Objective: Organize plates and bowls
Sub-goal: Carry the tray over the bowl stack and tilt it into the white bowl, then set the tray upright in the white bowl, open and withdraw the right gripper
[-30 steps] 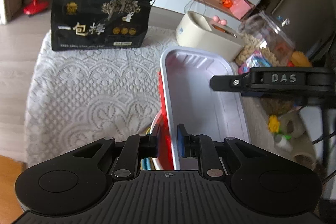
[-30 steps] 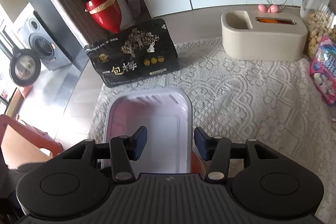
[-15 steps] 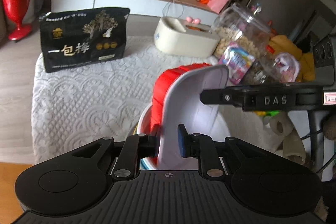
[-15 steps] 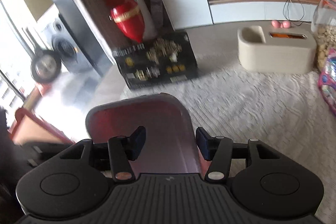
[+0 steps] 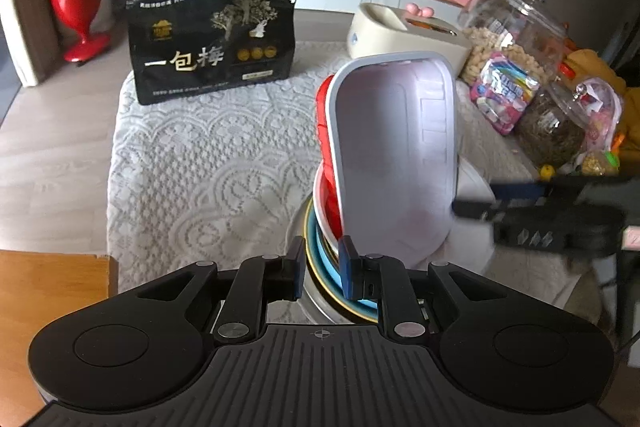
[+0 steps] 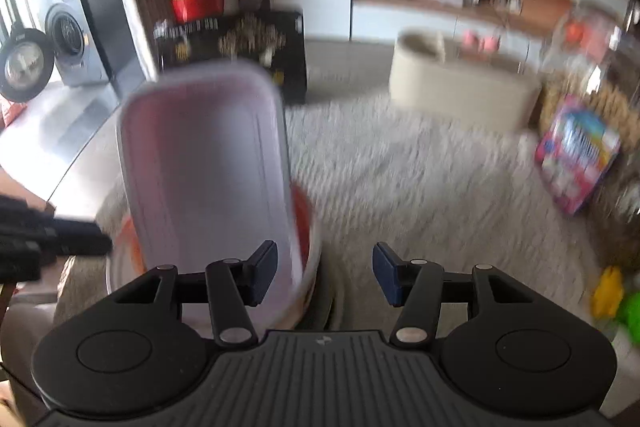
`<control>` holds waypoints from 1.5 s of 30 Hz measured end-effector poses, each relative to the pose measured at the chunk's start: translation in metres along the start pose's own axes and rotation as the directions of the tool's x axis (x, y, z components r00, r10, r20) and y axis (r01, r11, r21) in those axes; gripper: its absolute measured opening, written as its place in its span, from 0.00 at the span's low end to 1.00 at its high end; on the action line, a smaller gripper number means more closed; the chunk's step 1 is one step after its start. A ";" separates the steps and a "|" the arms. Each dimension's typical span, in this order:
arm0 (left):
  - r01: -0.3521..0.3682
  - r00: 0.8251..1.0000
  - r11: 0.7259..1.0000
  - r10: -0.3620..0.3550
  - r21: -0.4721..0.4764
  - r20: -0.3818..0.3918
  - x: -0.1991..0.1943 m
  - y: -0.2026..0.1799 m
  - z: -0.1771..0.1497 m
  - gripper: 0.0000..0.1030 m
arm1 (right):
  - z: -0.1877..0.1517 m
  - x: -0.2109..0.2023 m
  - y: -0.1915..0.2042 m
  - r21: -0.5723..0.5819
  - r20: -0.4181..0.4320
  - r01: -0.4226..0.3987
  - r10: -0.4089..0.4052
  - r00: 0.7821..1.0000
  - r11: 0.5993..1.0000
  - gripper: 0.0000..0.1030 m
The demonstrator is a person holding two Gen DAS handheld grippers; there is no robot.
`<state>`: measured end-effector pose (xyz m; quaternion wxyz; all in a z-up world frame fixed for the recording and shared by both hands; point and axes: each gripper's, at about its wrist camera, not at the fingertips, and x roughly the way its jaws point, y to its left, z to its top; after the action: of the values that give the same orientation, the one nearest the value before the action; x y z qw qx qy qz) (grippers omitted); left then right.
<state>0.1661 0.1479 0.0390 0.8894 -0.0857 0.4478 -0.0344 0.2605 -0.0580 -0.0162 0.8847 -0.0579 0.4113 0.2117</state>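
Observation:
A white rectangular tray (image 5: 396, 155) with a red tray (image 5: 326, 131) nested behind it leans tilted in a white bowl (image 5: 320, 203), which sits on a stack of blue and yellow-rimmed plates (image 5: 332, 287). My left gripper (image 5: 321, 269) has its jaws a small gap apart around the plates' rim; the trays no longer sit between them. My right gripper (image 6: 325, 273) is open and empty, just right of the white tray (image 6: 208, 167) and the bowl (image 6: 310, 267). The right wrist view is blurred.
A black snack bag (image 5: 214, 41) stands at the far edge of the lace tablecloth (image 5: 192, 163). A cream box (image 5: 404, 35), a glass jar (image 5: 516, 31) and a candy pack (image 5: 502, 91) crowd the right side. A wooden surface (image 5: 52, 287) lies at lower left.
The trays went from lying flat to tilted upright, and now rest in the bowl. My left gripper has let go and drawn back. My right gripper has swung away to the right.

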 end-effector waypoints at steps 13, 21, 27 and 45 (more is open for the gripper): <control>-0.014 1.000 1.000 0.014 -0.015 0.018 -0.009 -0.003 0.002 0.19 | -0.025 0.002 0.023 -0.040 -0.063 -0.067 0.064 0.996 0.997 0.45; -0.022 0.999 1.000 0.022 -0.002 -0.042 0.007 -0.005 -0.007 0.17 | -0.022 -0.010 0.007 0.018 0.013 -0.024 0.024 1.000 1.000 0.38; 0.023 0.999 1.000 -0.023 0.000 -0.042 0.016 -0.010 -0.015 0.16 | -0.033 -0.016 0.015 0.006 0.040 -0.040 0.040 0.998 0.999 0.30; -0.013 1.000 0.990 0.014 -0.137 0.008 -0.001 0.011 -0.027 0.16 | -0.046 -0.027 0.005 0.027 0.103 -0.062 0.059 0.993 0.998 0.30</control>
<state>0.1436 0.1557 0.0213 0.8836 -0.1439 0.4457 0.0028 0.2102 -0.0750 -0.0256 0.8984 -0.0212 0.3704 0.2350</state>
